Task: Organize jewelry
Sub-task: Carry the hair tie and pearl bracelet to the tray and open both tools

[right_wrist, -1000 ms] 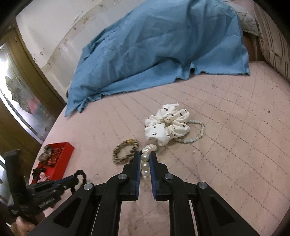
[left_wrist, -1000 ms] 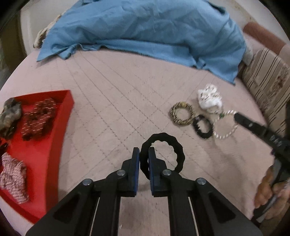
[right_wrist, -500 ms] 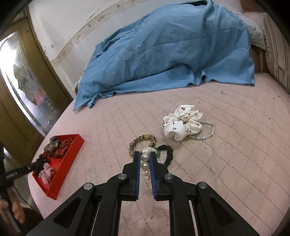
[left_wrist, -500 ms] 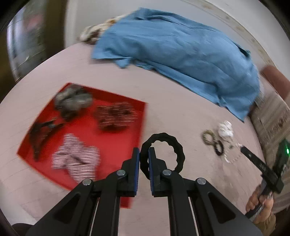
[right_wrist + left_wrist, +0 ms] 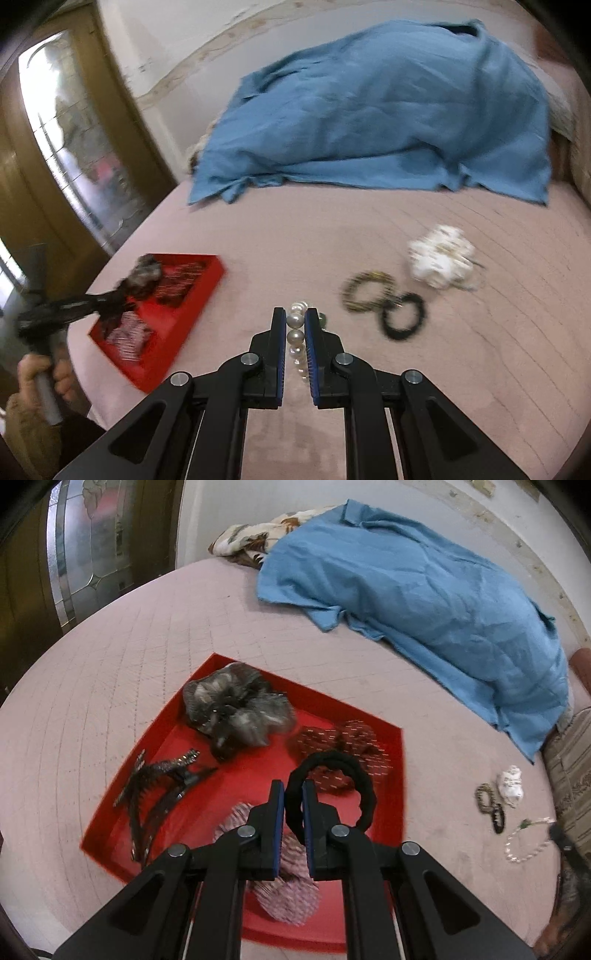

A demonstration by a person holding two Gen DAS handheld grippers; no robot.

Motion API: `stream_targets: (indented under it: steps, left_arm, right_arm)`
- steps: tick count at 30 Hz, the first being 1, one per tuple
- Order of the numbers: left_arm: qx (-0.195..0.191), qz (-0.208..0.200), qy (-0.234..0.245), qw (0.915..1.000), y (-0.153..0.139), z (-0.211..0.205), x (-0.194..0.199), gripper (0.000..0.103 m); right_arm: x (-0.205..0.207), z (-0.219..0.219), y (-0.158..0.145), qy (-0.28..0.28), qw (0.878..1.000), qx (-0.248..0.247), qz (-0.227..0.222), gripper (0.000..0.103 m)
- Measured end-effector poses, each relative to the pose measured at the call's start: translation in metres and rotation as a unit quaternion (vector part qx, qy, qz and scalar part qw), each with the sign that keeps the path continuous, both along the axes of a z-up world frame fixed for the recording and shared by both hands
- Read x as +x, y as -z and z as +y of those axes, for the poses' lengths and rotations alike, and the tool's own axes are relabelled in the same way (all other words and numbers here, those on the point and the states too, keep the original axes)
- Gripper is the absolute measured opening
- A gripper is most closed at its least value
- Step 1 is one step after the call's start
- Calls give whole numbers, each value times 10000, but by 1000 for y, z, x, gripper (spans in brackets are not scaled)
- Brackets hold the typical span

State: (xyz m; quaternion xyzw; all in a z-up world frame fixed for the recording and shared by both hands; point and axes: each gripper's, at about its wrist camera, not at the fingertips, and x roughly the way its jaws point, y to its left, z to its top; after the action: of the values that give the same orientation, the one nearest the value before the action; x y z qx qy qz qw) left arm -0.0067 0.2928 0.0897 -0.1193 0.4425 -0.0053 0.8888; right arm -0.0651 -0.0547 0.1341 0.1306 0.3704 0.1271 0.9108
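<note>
My left gripper (image 5: 292, 797) is shut on a black hair tie (image 5: 364, 786) and holds it above the red tray (image 5: 166, 734). In the tray lie a grey scrunchie (image 5: 236, 709), a dark red scrunchie (image 5: 343, 746), a black claw clip (image 5: 159, 794) and a pink patterned scrunchie (image 5: 284, 897). My right gripper (image 5: 295, 321) is shut on a pearl bracelet (image 5: 296, 336) lifted over the pink bedspread (image 5: 480, 369). On the bed lie a leopard-print hair tie (image 5: 365, 290), a small black hair tie (image 5: 402, 319) and a white scrunchie (image 5: 439, 258).
A blue cloth (image 5: 424, 590) covers a heap at the back of the bed. A striped cushion (image 5: 572, 764) sits at the right edge. A glass-panelled door (image 5: 74, 147) stands left of the bed. A person's hand (image 5: 40, 376) holds the left gripper's handle beside the red tray (image 5: 155, 354).
My left gripper has carried the black hair tie leftward from the bare bedspread to over the red tray. My right gripper has lifted the pearl bracelet up and away from the other pieces.
</note>
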Motion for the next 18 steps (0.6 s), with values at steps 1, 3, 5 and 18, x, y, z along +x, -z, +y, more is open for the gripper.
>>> stream_targets:
  steps: [1,3,5,18]
  left_arm:
    - [42,39,-13,10000,4,2,5,9]
    - [182,112,-65,9997,12,6,13,9]
    - [294,189,-90,9993,18,10,21,9]
    - [-89,469,9,9989,34,27,40,9]
  right_arm:
    - [2,10,-6,-96,10000,-8,-24,11]
    - [9,34,-16,-317,9995,8,-38,11]
    - [15,54,-21,-489,9988,41,-17,11]
    - [70,193,-2,-1309,9899,-123,530,11]
